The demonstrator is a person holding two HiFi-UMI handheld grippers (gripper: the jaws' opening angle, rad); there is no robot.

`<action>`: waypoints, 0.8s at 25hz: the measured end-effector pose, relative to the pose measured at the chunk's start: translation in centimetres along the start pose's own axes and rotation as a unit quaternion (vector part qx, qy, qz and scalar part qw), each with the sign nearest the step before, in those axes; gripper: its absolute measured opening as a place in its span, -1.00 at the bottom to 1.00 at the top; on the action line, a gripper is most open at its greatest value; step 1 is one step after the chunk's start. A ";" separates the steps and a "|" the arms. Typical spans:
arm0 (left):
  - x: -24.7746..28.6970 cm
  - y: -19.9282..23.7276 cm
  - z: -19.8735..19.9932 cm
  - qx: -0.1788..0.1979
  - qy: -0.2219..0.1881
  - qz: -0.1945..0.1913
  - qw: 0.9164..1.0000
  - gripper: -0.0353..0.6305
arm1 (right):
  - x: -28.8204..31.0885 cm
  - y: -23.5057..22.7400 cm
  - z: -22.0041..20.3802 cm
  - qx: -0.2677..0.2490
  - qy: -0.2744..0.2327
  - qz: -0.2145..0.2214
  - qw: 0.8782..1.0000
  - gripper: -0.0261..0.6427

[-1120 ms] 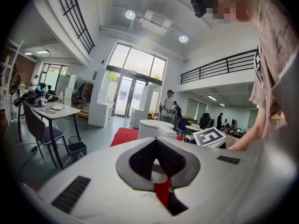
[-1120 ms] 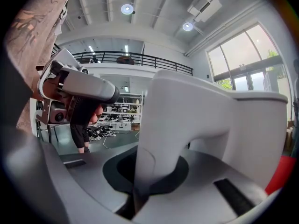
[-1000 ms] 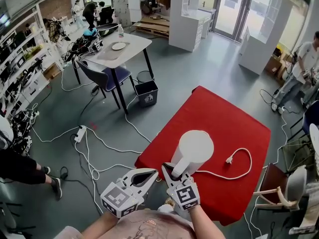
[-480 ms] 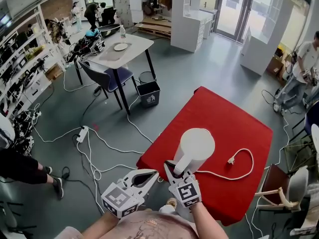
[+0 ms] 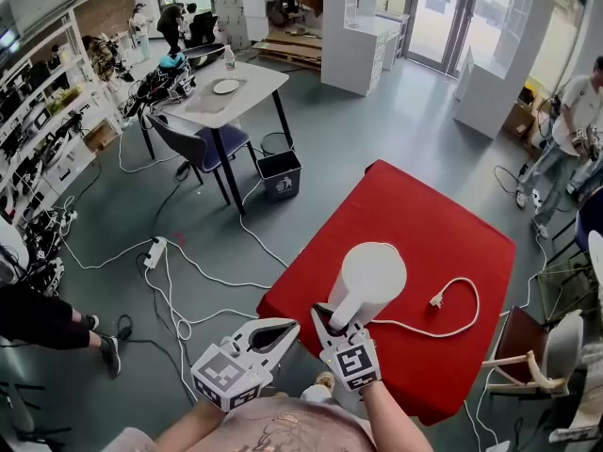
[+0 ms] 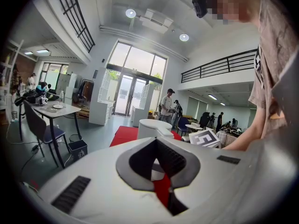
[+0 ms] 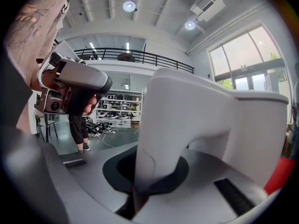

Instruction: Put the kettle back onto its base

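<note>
Nearest, the left tongs (image 5: pixel 294 328) hang off the near corner of the worktop (image 5: pixel 424 215), tips seemingly pressed together on nothing. Just beside them the right tongs (image 5: pixel 332 318) pinch the handle (image 7: pixel 156 139), so the right hand carries the move. The kettle (image 5: pixel 370 273) stands upright straight ahead of those tongs. Its base is hidden, but the cord (image 5: pixel 454 331) runs out from under it to a loose plug (image 5: pixel 434 301), so I judge it on or just above the base.
</note>
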State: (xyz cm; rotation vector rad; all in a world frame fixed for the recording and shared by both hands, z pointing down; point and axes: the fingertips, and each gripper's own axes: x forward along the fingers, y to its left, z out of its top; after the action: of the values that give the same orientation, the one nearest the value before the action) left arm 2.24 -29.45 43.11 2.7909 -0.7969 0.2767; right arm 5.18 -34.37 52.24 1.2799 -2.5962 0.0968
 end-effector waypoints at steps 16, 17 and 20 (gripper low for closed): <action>-0.4 -0.6 0.0 0.001 -0.004 0.000 1.000 -0.92 | -0.2 0.2 -1.3 0.008 0.008 -0.003 1.000 -0.79; -0.4 -0.6 0.0 0.002 -0.004 0.000 1.000 -0.92 | -0.1 0.1 -1.3 0.010 0.009 -0.002 1.000 -0.79; -0.6 -0.8 0.1 0.003 -0.007 -0.001 1.000 -0.92 | 0.0 0.8 -1.8 0.026 0.022 0.016 0.999 -0.51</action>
State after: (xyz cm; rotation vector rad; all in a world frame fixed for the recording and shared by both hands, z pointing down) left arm 2.20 -28.49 42.71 2.8011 -0.7968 0.2608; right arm 4.88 -33.59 54.02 1.2394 -2.5944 0.1975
